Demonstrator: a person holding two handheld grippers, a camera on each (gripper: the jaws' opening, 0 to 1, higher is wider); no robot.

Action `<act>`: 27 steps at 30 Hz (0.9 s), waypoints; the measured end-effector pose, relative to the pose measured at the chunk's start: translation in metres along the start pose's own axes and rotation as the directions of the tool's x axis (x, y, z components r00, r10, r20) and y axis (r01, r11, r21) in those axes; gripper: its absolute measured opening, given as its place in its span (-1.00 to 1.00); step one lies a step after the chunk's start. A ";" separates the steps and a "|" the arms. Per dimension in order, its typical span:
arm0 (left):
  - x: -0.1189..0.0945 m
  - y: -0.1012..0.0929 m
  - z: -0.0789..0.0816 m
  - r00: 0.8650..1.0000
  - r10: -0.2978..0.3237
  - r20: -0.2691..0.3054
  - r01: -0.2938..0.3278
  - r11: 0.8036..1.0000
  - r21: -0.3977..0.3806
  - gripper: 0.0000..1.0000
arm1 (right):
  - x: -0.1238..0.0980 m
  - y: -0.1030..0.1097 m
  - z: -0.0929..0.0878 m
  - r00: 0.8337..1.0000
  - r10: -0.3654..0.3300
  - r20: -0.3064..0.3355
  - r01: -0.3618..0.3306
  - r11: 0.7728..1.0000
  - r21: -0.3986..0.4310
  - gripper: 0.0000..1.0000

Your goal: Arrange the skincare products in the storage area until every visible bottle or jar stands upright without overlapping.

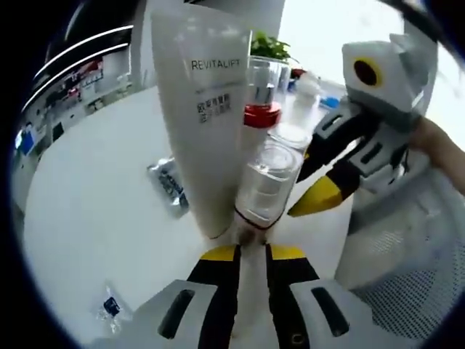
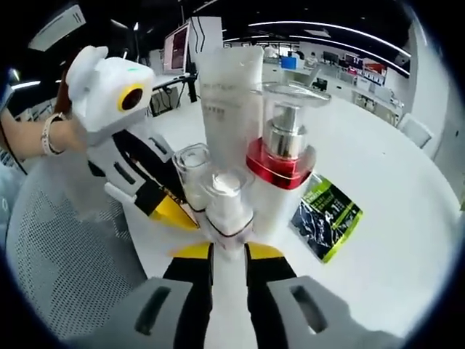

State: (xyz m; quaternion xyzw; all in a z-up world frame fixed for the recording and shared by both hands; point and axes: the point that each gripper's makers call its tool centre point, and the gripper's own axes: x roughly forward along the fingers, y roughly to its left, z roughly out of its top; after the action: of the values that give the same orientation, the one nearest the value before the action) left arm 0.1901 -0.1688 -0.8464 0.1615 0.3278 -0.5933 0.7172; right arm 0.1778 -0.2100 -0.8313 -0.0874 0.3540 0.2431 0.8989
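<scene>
At frame centre, the left gripper (image 1: 251, 251) clenched the white tube (image 1: 203, 109), which needed lowering upright beside the clear bottle (image 1: 267, 182).

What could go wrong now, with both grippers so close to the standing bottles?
1. The tall white tube stands close against the red-collared pump bottle and small clear jars; a nudge may topple several together.
2. The left gripper and right gripper both reach into this cluster and might collide.
3. The mesh basket lies near.
</scene>
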 end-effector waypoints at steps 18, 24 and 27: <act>0.003 0.000 0.000 1.000 0.008 0.008 -0.008 0.997 -0.082 -0.83 | 0.001 -0.004 -0.004 1.000 -0.022 -0.013 0.022 1.000 0.001 -0.72; 0.003 0.000 0.000 1.000 0.007 0.007 -0.007 0.996 -0.083 -0.83 | 0.000 -0.004 -0.004 1.000 -0.022 -0.007 0.022 1.000 0.001 -0.72; 0.003 0.000 0.001 1.000 0.007 0.008 -0.006 0.997 -0.081 -0.84 | 0.000 -0.004 -0.004 1.000 -0.020 -0.006 0.020 1.000 0.008 -0.73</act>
State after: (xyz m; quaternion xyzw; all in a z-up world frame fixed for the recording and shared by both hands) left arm 0.1907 -0.1712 -0.8479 0.1310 0.3481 -0.5780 0.7264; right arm 0.1773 -0.2145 -0.8343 -0.0881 0.3569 0.2322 0.9005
